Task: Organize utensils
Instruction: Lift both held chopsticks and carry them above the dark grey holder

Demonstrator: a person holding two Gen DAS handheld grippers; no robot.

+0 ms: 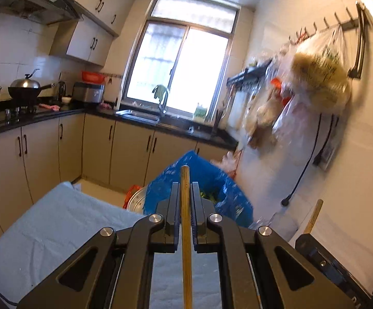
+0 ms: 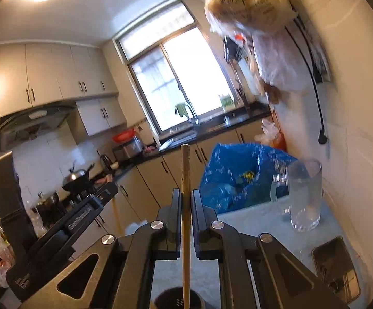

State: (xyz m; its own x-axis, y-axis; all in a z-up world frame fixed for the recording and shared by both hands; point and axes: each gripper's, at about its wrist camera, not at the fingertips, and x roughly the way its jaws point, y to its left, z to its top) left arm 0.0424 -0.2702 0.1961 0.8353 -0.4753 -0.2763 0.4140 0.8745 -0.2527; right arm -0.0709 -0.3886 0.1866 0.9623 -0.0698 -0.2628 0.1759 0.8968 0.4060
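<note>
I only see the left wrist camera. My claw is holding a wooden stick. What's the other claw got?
Observer: The right claw is shut on its own wooden chopstick.
Operator: Is there a pot for them?
Observer: Yes, a dark round holder shows just below that chopstick, at the picture's bottom edge.
Operator: Anything else nearby?
Observer: A clear glass jug stands on the table, right of that claw.
</note>
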